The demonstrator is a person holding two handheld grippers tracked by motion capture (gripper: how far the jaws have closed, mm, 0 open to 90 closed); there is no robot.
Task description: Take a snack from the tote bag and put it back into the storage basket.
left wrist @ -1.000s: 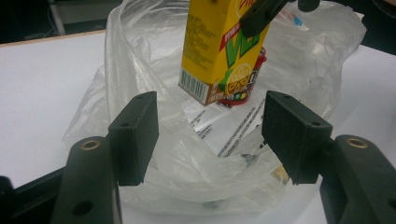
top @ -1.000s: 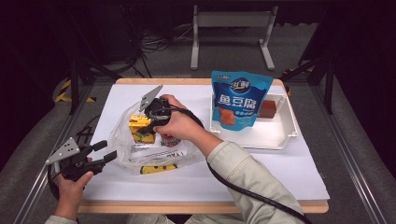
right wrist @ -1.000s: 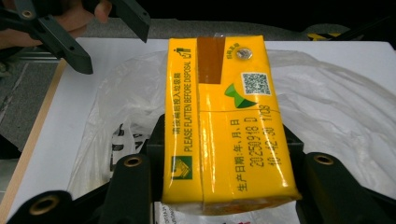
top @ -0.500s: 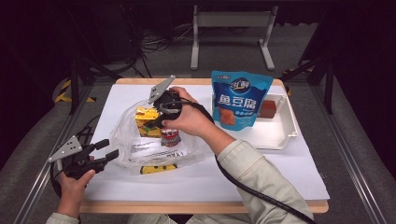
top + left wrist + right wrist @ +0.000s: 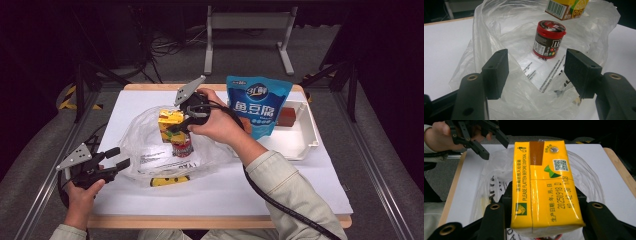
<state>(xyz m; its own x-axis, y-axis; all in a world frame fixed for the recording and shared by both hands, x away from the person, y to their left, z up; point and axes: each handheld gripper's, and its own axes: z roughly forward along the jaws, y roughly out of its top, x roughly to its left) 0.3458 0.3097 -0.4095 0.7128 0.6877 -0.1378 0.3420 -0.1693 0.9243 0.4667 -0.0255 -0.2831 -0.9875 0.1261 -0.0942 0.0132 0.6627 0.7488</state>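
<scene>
My right gripper (image 5: 176, 127) is shut on a yellow juice carton (image 5: 169, 121), held in the air over a clear plastic bag (image 5: 150, 152). In the right gripper view the carton (image 5: 544, 187) sits between the jaws of the right gripper (image 5: 544, 206), its printed side facing up. A red-lidded candy can (image 5: 183, 146) stands upright inside the bag, just under the carton. My left gripper (image 5: 118, 160) is at the bag's left edge. In the left gripper view the jaws of the left gripper (image 5: 536, 71) stand apart with loose bag plastic (image 5: 499, 27) between them and the can (image 5: 549, 40) beyond.
A blue snack pouch (image 5: 257, 105) stands in a white tray (image 5: 305, 145) at the right, with a reddish-brown block (image 5: 286, 116) behind it. A flat yellow packet (image 5: 167, 181) lies at the bag's near edge. The white tabletop (image 5: 280, 185) has a wooden rim.
The right gripper has carried the yellow carton up and to the right, away from the bag's bottom. The left gripper has stayed at the bag's edge.
</scene>
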